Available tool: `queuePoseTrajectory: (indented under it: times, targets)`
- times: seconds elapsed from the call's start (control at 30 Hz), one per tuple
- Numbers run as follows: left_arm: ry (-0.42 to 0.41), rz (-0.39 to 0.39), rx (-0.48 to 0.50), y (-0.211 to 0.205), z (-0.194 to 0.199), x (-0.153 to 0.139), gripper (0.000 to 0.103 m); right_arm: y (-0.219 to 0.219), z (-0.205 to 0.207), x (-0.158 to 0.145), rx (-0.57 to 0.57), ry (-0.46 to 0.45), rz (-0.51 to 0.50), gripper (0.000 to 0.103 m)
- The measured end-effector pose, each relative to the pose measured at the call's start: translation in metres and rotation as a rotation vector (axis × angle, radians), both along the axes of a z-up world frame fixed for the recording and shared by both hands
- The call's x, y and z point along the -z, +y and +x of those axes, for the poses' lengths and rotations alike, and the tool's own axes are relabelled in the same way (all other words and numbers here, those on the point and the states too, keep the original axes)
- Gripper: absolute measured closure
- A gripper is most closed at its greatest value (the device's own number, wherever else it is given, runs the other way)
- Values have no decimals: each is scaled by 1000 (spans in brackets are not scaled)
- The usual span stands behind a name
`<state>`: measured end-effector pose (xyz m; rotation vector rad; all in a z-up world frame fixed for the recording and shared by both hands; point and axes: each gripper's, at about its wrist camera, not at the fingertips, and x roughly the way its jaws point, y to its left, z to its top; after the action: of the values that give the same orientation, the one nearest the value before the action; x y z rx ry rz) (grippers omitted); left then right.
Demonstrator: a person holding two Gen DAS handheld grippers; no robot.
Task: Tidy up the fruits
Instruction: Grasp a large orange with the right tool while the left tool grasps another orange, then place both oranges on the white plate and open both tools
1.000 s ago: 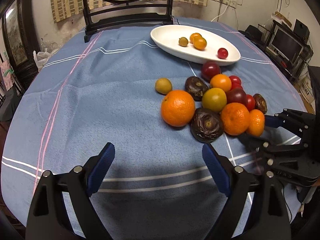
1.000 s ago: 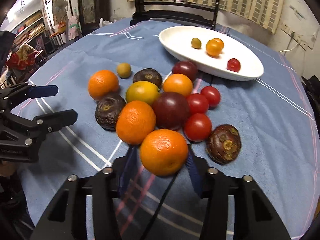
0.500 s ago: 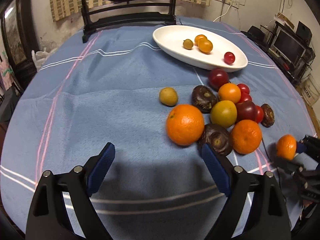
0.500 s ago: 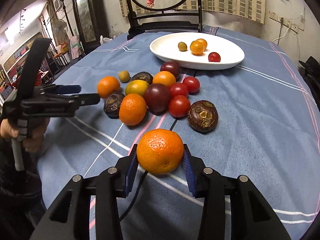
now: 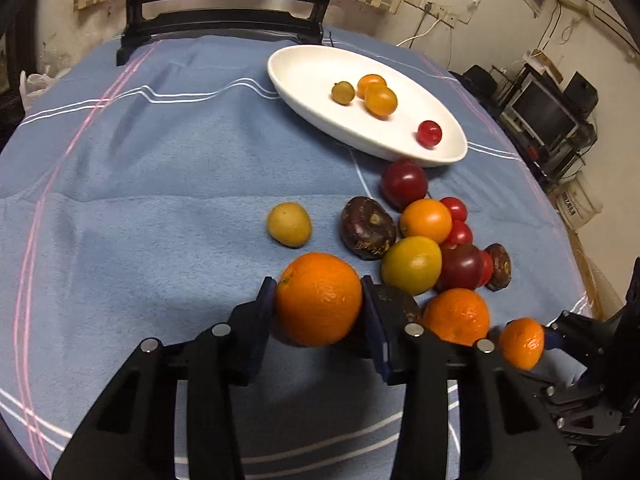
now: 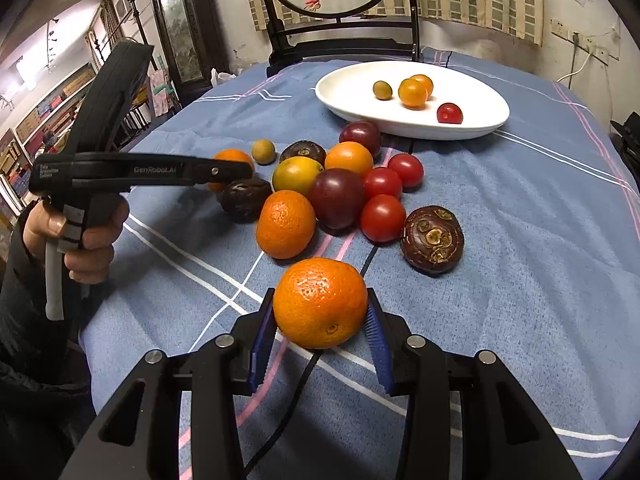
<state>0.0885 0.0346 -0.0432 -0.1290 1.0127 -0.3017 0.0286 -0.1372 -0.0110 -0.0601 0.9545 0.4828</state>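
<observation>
The left gripper (image 5: 319, 300) is closing, its jaws either side of a large orange (image 5: 319, 298) that sits on the bench (image 5: 140, 200), the pads touching the peel. The right gripper (image 6: 320, 312) is clamped on a smaller orange (image 6: 320, 302), held clear of the cloth.

A slip is the likely fault. Each orange is round and is caught only at its widest part, so a tilt of the wrist, or a squeeze that lands off centre, could roll it out forward. A drop from the right gripper would probably send the fruit into the pile ahead and scatter it.

Pressed against the outside of the left gripper's right pad is a dark brown fruit (image 5: 396, 304), and just beyond that another orange (image 5: 456, 316); both could be nudged and set rolling when the large orange is lifted. Ahead of both grippers lies the white dish (image 5: 304, 68), with four small fruits already in it. Between the grippers and the dish the loose fruits (image 6: 348, 184) are clustered, so a low path across them would likely knock them.
</observation>
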Motion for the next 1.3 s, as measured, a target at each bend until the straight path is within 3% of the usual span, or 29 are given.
queuePoseTrajectory:
  times: [0.1,0.3,0.57,0.83,1.1,1.13,1.2,1.3]
  targets:
    - [-16,58,-33,1,-9,-8,62,0,2,-3,3,-11,-3,61]
    - [-95,82,-9,-1,-13,-43,62,-2,14,-24,19,-74,-18,61]
    - [-164,124,12,-29,41,-82,62,2,70,-70,47,-213,-27,60]
    - [-116,161,-15,-61,124,-59,62,7,147,-43,114,-148,-24,60]
    - [-84,184,-1,-78,153,-31,61,-2,175,-11,167,-79,29,59]
    - [-79,184,-6,-79,155,-27,60,-4,176,-9,182,-83,41,58]
    - [-88,194,-25,-79,154,-27,36,-9,177,-6,207,-74,45,53]
    - [-163,221,-54,-75,139,-40,29,-14,173,-10,211,-83,63,47]
